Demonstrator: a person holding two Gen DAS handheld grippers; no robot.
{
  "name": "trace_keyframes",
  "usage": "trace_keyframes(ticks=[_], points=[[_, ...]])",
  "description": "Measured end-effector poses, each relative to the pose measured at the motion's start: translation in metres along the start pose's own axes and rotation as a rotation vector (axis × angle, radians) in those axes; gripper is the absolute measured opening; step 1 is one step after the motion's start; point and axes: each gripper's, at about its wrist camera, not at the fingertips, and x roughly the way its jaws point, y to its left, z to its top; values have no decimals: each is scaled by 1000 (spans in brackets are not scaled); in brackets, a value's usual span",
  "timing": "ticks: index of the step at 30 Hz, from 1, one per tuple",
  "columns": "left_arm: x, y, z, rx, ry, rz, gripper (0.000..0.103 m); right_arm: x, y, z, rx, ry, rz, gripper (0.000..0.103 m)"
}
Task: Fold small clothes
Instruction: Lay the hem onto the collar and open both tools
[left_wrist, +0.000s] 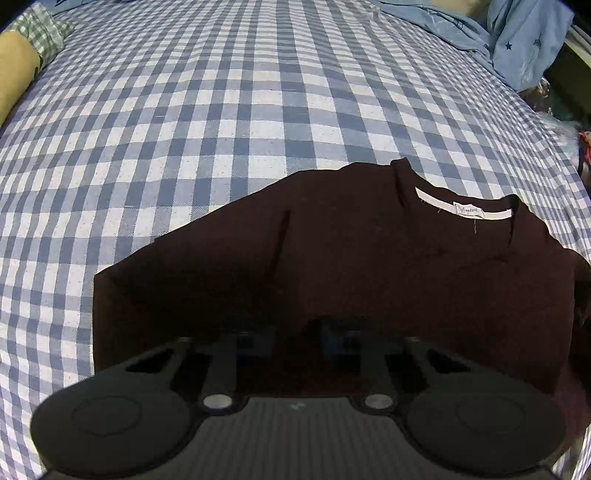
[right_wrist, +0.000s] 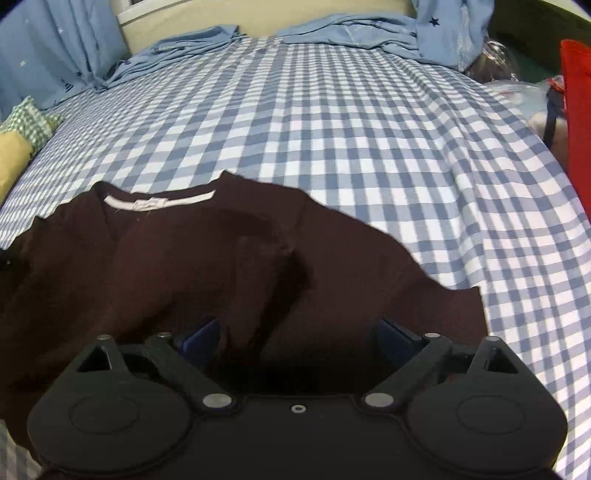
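A dark maroon T-shirt (left_wrist: 351, 266) lies flat on the blue-and-white checked sheet (left_wrist: 221, 129), its neck with a white label (left_wrist: 469, 210) pointing away from me. My left gripper (left_wrist: 297, 343) is low over the shirt's near left part. Its dark fingers stand close together with a pinch of the cloth between them. In the right wrist view the same shirt (right_wrist: 166, 266) shows a raised wrinkle in its middle. My right gripper (right_wrist: 297, 334) stands wide open over the shirt's near right part, and its blue pads (right_wrist: 199, 336) straddle the cloth without pressing it.
Crumpled light-blue bedding with dark stars (right_wrist: 332, 33) lies along the far side of the bed. A green-checked cloth (right_wrist: 26, 122) over a yellow pillow sits at the left. At the right edge, past the sheet, stand a red item (right_wrist: 576, 110) and some bags.
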Motion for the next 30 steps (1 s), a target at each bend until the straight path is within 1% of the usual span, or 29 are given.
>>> trace_keyframes(ticks=[1, 2, 3, 4, 5, 6, 7, 8, 11, 14, 17, 19, 23, 26, 30], points=[[-1, -2, -2, 7, -11, 5, 9, 0, 4, -2, -12, -6, 1, 92], [1, -7, -5, 16, -28, 13, 6, 0, 9, -4, -23, -16, 1, 88], [-3, -10, -7, 23, -46, 18, 5, 0, 14, -5, -34, -26, -2, 78], [-8, -13, -10, 30, -69, 24, 4, 2, 17, -4, -38, -29, -7, 72], [-13, -14, -12, 32, -87, 29, 3, 4, 20, -2, -36, -29, -14, 55], [-18, -15, -14, 28, -108, 33, 3, 6, 22, 0, -30, -33, -17, 35], [-24, -14, -13, 19, -130, 39, 2, 6, 23, 3, -26, -34, -8, 23], [-32, -9, -12, 5, -152, 42, 2, 7, 25, 7, -29, -36, -9, 15], [-50, 4, -9, -49, -215, 38, 1, 1, 31, 22, -79, -90, -35, 10], [-64, 14, -3, -76, -254, 18, 1, -8, 27, 44, -74, -150, -74, 9], [-71, 16, 5, -73, -283, 31, 1, -9, 19, 66, -71, -177, -110, 9], [-69, 19, 13, -93, -291, 30, 1, -6, 17, 75, -85, -179, -134, 9], [-54, 20, 20, -90, -266, 37, 1, 5, 17, 82, -97, -158, -161, 9], [-36, 20, 19, -68, -240, 60, 1, 18, 20, 79, -109, -123, -176, 8], [-19, 21, 17, -80, -213, 83, 1, 33, 24, 75, -99, -96, -194, 9]])
